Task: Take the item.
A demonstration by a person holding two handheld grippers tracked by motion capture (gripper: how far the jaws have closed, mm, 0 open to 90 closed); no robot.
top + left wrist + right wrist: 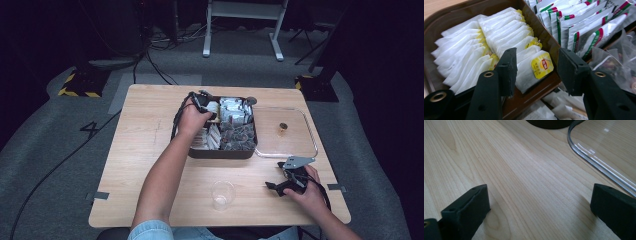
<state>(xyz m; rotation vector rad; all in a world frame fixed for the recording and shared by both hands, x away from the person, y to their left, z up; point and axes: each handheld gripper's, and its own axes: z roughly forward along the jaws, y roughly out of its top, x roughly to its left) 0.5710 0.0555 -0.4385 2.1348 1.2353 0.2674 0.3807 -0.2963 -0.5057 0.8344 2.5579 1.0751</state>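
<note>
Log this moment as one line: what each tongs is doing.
left tongs: open, astride nearest tea bag in brown box | right tongs: open, resting on table, nothing held

From above I can read a large "4" [90, 129] marked on the grey floor beyond the worktop's left edge. The yellow tag [542, 65] on the nearest tea bag, seen between my left tongs, bears a red brand mark, but its lettering is too blurred for me to read.

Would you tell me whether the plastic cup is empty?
Empty: the cup stands upright, and the table shows through it.
</note>
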